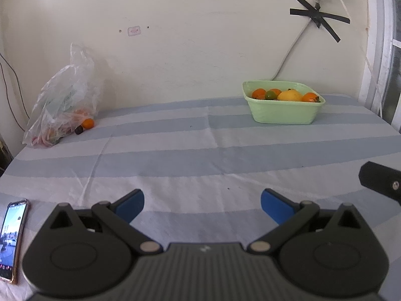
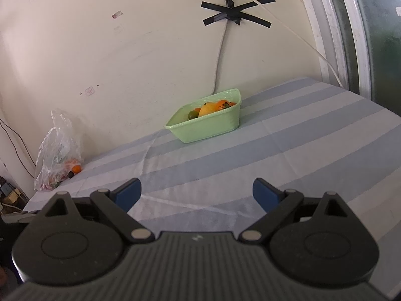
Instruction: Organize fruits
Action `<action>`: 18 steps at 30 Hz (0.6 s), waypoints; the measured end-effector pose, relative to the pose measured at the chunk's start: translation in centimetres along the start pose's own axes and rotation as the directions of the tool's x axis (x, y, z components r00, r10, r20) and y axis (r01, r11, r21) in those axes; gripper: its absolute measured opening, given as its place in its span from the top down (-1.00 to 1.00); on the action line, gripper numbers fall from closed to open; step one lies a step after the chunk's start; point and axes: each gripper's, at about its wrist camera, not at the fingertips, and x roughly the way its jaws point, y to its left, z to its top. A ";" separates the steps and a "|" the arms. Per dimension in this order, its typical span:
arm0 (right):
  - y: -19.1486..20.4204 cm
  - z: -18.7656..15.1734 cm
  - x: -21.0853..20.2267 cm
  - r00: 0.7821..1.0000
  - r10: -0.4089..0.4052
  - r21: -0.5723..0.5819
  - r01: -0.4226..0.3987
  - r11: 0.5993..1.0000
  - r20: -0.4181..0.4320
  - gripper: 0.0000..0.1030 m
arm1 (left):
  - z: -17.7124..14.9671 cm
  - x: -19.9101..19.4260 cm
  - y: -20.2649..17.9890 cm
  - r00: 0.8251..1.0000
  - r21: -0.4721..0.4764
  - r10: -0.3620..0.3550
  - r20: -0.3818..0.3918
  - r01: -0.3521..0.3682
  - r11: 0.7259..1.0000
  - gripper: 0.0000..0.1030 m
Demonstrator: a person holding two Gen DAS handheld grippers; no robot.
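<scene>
A pale green basket stands at the back right of the striped table, holding several orange fruits, a yellow fruit and a small green one. It also shows in the right wrist view. A clear plastic bag with fruit lies at the back left; an orange fruit and a small dark fruit sit at its mouth. The bag shows in the right wrist view too. My left gripper is open and empty, low over the near table. My right gripper is open and empty, far from the basket.
A phone with a lit screen lies at the near left table edge. A dark part of the other gripper shows at the right. A taped cable runs down the wall behind the basket. A window frame stands on the right.
</scene>
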 end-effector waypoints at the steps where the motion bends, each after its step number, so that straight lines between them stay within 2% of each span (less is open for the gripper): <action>1: 0.1 0.0 0.0 1.000 0.000 -0.001 0.000 1.000 0.000 -0.89 | 0.0 0.0 0.0 1.000 0.004 0.000 0.002 0.000 1.000 -1.00; 9: 0.3 -0.1 0.0 1.000 -0.001 -0.004 0.001 1.000 0.002 -0.89 | 0.0 -0.3 -0.3 1.000 0.017 -0.018 0.004 0.018 1.000 -1.00; 12: 0.2 -0.1 -0.1 1.000 -0.003 0.001 0.003 1.000 0.003 -0.89 | 0.0 -0.4 -0.6 0.999 0.023 -0.039 0.001 0.039 0.999 -1.00; 16: 0.1 -0.2 -0.4 1.000 -0.010 0.004 0.010 1.000 0.009 -0.89 | 0.1 -0.5 -0.7 0.994 0.016 -0.109 -0.016 0.109 0.994 -1.00; 18: 0.0 -0.1 -0.5 1.000 -0.014 0.006 0.014 1.000 0.014 -0.89 | 0.1 -0.7 -0.9 0.993 0.020 -0.115 -0.015 0.115 0.993 -1.00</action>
